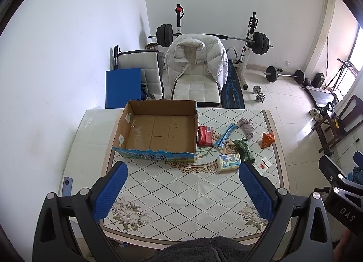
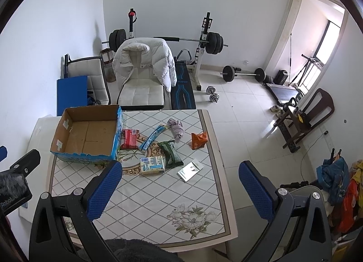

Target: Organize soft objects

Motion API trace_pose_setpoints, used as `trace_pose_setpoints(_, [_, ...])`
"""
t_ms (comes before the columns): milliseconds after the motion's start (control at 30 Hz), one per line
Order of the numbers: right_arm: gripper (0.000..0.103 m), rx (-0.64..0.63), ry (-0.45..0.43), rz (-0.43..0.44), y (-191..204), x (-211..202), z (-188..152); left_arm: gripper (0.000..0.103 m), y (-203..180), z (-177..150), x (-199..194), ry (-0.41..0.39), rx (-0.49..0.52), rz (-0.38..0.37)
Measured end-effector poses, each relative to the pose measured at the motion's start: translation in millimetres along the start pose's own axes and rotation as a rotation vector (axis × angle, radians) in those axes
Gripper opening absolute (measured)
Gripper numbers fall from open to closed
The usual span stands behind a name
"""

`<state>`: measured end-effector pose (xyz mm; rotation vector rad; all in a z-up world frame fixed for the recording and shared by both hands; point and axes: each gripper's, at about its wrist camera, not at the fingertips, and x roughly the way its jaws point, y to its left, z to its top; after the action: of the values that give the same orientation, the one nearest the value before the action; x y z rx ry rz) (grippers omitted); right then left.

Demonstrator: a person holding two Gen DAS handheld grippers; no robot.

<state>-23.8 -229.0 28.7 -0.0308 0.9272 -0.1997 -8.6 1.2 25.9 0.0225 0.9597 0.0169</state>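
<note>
An empty open cardboard box [image 1: 158, 130] [image 2: 88, 135] stands at the table's far left. To its right lie a red packet [image 1: 204, 135] [image 2: 129, 138], a blue-white strip pack [image 1: 225, 136] [image 2: 151, 137], a grey sock [image 1: 247, 127] [image 2: 177, 128], a green packet [image 1: 244, 149] [image 2: 170, 153], an orange packet [image 1: 267, 139] [image 2: 199, 140], a yellow-blue tissue pack [image 1: 229, 162] [image 2: 152, 165] and a white card [image 1: 263, 166] [image 2: 190, 169]. My left gripper [image 1: 181, 191] and right gripper [image 2: 179, 191] are open and empty, held above the table's near part.
The table [image 1: 181, 194] has a diamond-pattern cloth. A phone [image 1: 67, 186] lies off its left edge. Behind stand a white chair with a puffer jacket [image 1: 196, 64], a second chair [image 1: 140, 69] and a barbell rack [image 1: 249, 39]. Dumbbells [image 2: 212, 94] lie on the floor.
</note>
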Motion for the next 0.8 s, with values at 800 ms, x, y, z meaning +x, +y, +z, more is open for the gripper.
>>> trace_pose_setpoints(800, [0.103, 0.027, 0.054, 0.016, -5, 29, -4, 0.101, -4, 8, 31, 0.028, 0.0, -0.012])
